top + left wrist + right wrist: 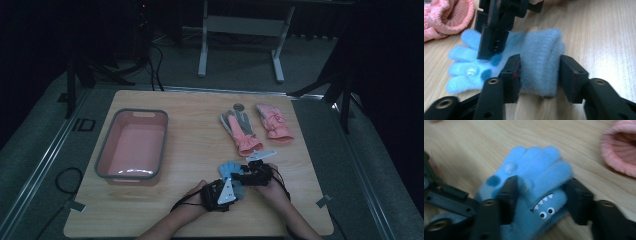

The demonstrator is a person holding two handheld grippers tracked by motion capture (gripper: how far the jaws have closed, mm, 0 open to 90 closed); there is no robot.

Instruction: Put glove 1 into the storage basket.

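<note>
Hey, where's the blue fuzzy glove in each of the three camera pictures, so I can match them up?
High view: the blue glove lies low and right of centre on the table, between both grippers.
Left gripper view: centre, its cuff between the near jaws, fingers pointing left.
Right gripper view: centre, finger end between the jaws, a toothy face showing.
Shared landmark: the pink glove cuff beside it.

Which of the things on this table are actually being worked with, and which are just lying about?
In use:
- blue glove, squeezed at its cuff by the left gripper
- right gripper, closed around its finger end

Lying about:
- pink gloves
- pink tub
- table
</note>
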